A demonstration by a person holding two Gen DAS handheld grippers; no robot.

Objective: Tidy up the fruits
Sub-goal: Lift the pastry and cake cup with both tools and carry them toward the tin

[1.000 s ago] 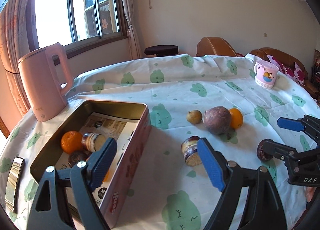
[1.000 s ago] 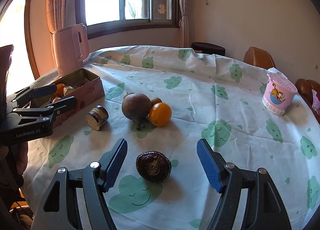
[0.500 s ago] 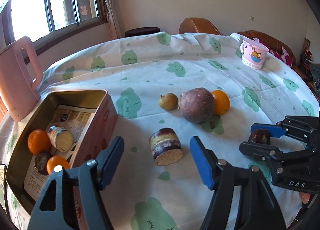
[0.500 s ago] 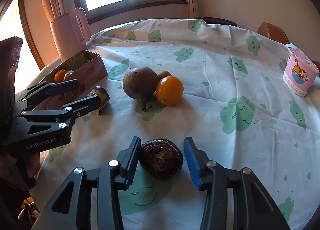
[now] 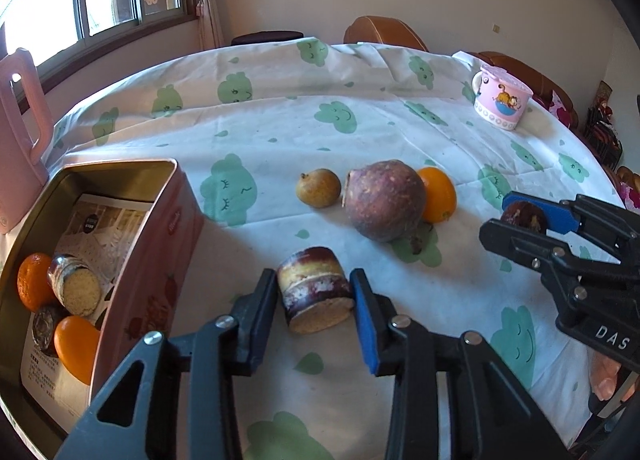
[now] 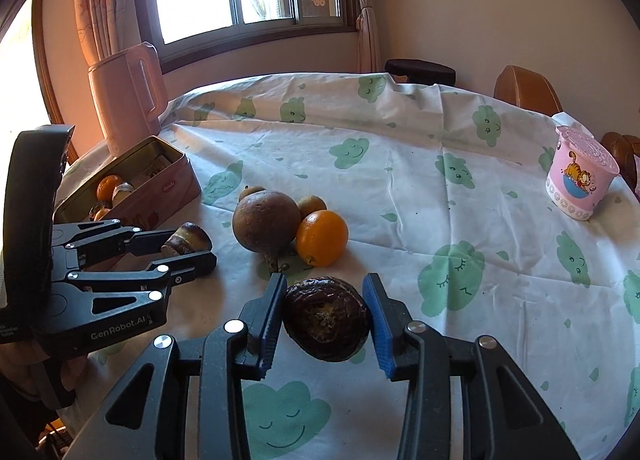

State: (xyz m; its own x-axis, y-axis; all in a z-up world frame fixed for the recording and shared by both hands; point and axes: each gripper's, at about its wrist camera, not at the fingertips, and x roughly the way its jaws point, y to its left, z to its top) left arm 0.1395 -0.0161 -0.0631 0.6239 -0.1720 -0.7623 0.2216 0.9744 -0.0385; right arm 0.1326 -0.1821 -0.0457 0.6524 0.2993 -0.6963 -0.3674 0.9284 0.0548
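Both grippers are at the pick-up step beside the pink tin [image 5: 160, 244]: the left gripper [image 5: 314, 296] is closing on the cut cane piece [image 5: 314, 292] just right of the tin, pads touching it. Farther right of the tin, the right gripper [image 6: 324, 312] clamps the dark wrinkled fruit [image 6: 326, 318]. Next, I judge, comes lifting both into the tin.

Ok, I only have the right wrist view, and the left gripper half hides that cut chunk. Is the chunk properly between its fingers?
Observer: Yes. The left wrist view shows the cut chunk between the left gripper's closing jaws, both pads against its sides.
Operator: Any room in the tin?
Observer: Yes. The tin's far half shows only paper lining. The stored fruit is bunched at the near end.
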